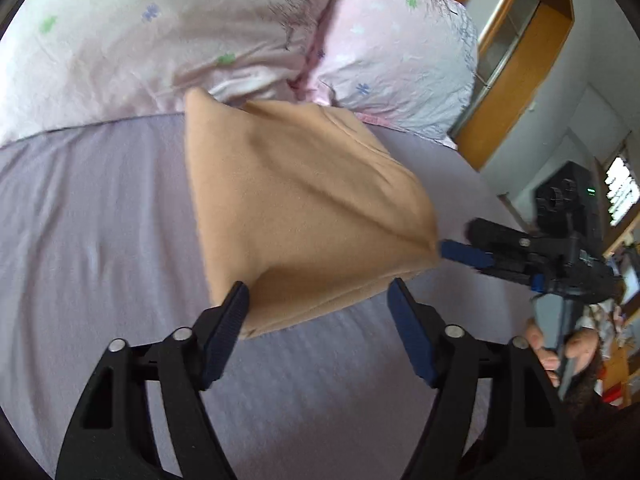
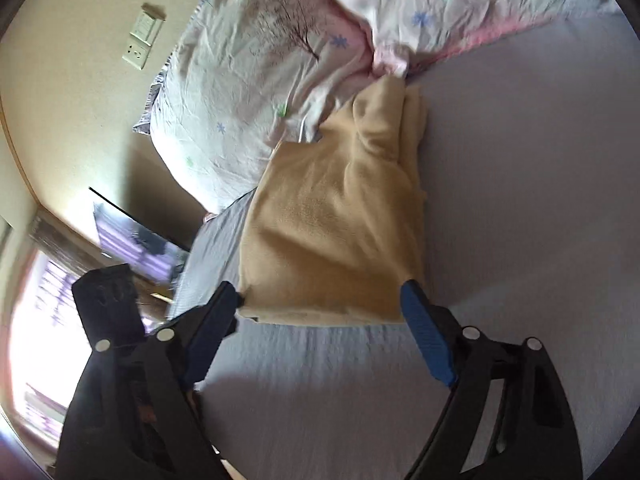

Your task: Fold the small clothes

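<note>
The tan garment (image 1: 304,208) lies folded on the bed (image 1: 100,216) near the pillows (image 1: 160,40), soft & light I think, so w/ both my jaws open I would pinch its near corners.

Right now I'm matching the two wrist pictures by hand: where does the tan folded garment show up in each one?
Left wrist view: the tan garment fills the centre, on the lilac sheet, ahead of the open left tool.
Right wrist view: the garment lies centre, slightly left, its near edge just beyond the open right tool.
Shared landmark: the floral pillows beyond the garment's far end.
</note>
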Demonstrator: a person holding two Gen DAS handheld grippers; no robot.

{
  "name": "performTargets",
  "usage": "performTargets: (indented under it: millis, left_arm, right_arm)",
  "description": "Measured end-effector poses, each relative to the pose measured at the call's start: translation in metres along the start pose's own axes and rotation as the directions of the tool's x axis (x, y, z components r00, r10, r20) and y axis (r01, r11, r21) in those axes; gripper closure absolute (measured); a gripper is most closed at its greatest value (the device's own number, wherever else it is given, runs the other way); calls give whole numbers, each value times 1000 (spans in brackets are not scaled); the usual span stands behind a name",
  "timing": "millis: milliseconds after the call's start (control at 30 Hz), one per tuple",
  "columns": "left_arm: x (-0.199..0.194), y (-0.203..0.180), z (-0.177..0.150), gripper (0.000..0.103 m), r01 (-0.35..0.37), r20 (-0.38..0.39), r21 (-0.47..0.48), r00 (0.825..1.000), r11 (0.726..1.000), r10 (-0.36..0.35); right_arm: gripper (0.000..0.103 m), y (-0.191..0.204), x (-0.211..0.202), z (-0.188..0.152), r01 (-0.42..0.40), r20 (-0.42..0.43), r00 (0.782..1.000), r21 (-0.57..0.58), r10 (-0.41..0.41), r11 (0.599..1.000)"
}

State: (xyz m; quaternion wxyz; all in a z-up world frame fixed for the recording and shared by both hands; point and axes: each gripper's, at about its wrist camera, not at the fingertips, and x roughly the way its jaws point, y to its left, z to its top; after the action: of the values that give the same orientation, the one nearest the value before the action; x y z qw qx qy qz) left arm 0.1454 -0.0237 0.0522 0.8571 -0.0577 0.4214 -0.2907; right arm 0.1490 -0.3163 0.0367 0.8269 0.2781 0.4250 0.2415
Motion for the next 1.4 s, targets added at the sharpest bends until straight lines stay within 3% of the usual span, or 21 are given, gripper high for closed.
performTargets:
  millis: [33, 133, 267, 333, 433, 600, 700, 1400]
  left_arm:
    - [-6, 1, -5, 7, -70, 22, -8, 997, 997, 70]
    - [-10, 4, -14, 5, -189, 36, -12, 981, 982, 189]
    - [4, 8, -25, 5, -247, -30, -13, 969, 969, 247]
    - [17, 9, -26, 5, -276, -73, -7, 959, 961, 275]
    - [21, 4, -32, 2, -335, -83, 38, 938, 941, 337]
    - [19, 2, -40, 1, -365, -91, 69, 925, 929, 370]
    - [20, 0, -41, 1, -380, -95, 82, 917, 921, 387]
    - [19, 1, -41, 1, -390, -95, 77, 913, 918, 396]
  right_arm:
    - [2, 5, -10, -6, 81, 35, 996, -29, -80, 996]
    - [2, 17, -18, -19, 244, 92, 968, -127, -234, 961]
    - [2, 26, 7, -42, 440, 86, 897, -266, -433, 858]
    - [2, 26, 24, -45, 472, 75, 878, -301, -472, 829]
    - [2, 21, 32, -55, 475, 54, 874, -310, -484, 824]
    - [2, 25, 38, -62, 512, 46, 848, -324, -527, 796]
    - [2, 29, 45, -63, 556, 43, 813, -355, -581, 752]
    - [2, 29, 43, -63, 566, 42, 807, -339, -589, 752]
